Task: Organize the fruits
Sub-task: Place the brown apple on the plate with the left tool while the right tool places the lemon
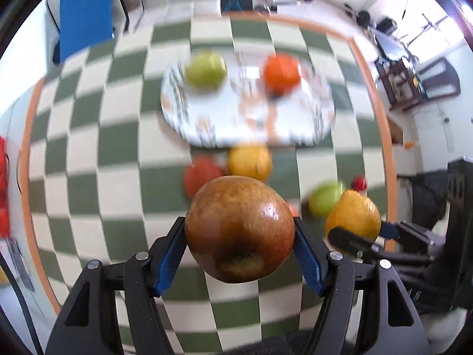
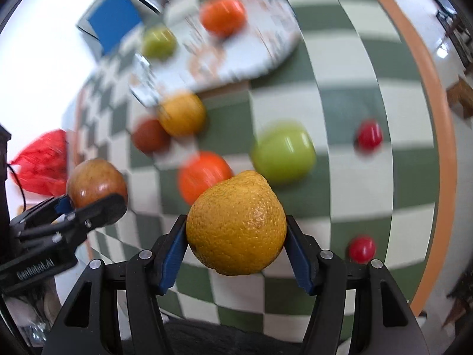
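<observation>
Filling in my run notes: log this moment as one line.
left claw: shut on brown apple | right claw: shut on yellow citrus | plate: green fruit, orange

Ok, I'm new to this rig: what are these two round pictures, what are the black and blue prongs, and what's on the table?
Each picture comes from a fisheye camera on a hand-held gripper, looking along its jaws; there is no robot arm. The left view shows the left gripper shut on a brownish apple. The right view shows the right gripper shut on a yellow citrus. Each gripper also shows at the edge of the other's picture. Below is a green-checked tablecloth with a plate holding a green fruit and an orange. Loose on the cloth lie more fruits, among them a green apple and two small red ones. The background is blurred.
</observation>
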{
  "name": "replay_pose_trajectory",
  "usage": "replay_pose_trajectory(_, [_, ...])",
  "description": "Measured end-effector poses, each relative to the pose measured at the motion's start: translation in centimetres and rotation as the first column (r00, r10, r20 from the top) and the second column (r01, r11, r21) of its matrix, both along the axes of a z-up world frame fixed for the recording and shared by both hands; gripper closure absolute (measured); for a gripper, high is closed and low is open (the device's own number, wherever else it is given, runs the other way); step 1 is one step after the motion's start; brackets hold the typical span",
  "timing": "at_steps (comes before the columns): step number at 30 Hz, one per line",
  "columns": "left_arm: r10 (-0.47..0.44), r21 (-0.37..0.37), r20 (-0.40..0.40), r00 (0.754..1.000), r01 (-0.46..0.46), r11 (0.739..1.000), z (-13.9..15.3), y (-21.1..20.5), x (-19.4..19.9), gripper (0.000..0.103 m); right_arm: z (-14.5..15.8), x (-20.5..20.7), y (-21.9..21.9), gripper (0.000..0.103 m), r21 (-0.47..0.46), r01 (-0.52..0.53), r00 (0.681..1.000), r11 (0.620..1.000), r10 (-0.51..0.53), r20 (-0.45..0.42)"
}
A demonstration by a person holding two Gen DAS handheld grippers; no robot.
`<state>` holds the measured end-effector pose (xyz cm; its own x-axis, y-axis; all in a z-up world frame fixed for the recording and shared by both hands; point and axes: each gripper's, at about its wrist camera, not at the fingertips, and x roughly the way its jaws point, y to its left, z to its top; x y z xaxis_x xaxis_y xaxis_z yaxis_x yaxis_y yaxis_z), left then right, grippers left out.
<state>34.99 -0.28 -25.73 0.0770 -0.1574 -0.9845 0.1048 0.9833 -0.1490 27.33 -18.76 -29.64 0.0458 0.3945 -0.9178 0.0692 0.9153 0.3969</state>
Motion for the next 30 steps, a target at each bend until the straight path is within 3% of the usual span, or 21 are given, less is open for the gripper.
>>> replay_pose_trajectory(4, [0.014,0.055,0.021,1.0,-0.015,0.998,-0.8,0.0,6.0,0.036,1.5,5.8,1.9,0.038,-0.012,-0.023,0.997,1.0,0.024,0.079])
replay_pose_trajectory(7, [0.024,0.094,-0.032,0.999,-0.021,0.995,-3.4,0.6,10.2,0.036,0.3,9.8,3.2,0.038,-0.028,-0.036,0.996,0.999,0.038,0.085])
replay_pose_trajectory(11, [0.057,0.082,-0.131,0.99,-0.046,0.996,-7.1,1.6,13.5,0.036,-2.5,13.9,5.9,0.038,-0.069,-0.087,0.993,0.994,0.091,0.068])
replay_pose_trajectory(14, [0.079,0.074,-0.187,0.979,-0.066,0.995,-8.9,1.9,14.8,0.036,-4.8,15.9,7.4,0.038,-0.09,-0.124,0.991,0.988,0.128,0.039])
replay_pose_trajectory(21, [0.086,0.101,-0.227,0.97,-0.065,0.993,-10.4,2.1,15.7,0.036,-7.5,17.9,8.4,0.037,-0.081,-0.16,0.987,0.984,0.159,-0.021])
replay_pose_trajectory(22, [0.088,0.099,-0.208,0.974,-0.069,0.993,-10.2,2.1,15.7,0.034,-7.6,18.0,8.2,0.035,-0.07,-0.156,0.988,0.985,0.154,-0.029])
replay_pose_trajectory(24, [0.094,0.106,-0.192,0.977,-0.074,0.992,-9.9,2.3,15.6,0.018,-7.3,18.1,7.8,0.014,-0.067,-0.154,0.988,0.986,0.153,-0.02])
replay_pose_trajectory(25, [0.098,0.104,-0.186,0.978,-0.079,0.991,-9.7,2.4,15.6,0.011,-7.2,18.2,7.7,0.011,-0.073,-0.153,0.988,0.986,0.152,-0.02])
replay_pose_trajectory(30, [0.105,0.138,-0.136,0.985,-0.086,0.987,-8.7,2.7,14.9,0.009,-6.0,17.8,6.2,0.011,-0.15,-0.138,0.99,0.979,0.139,-0.003])
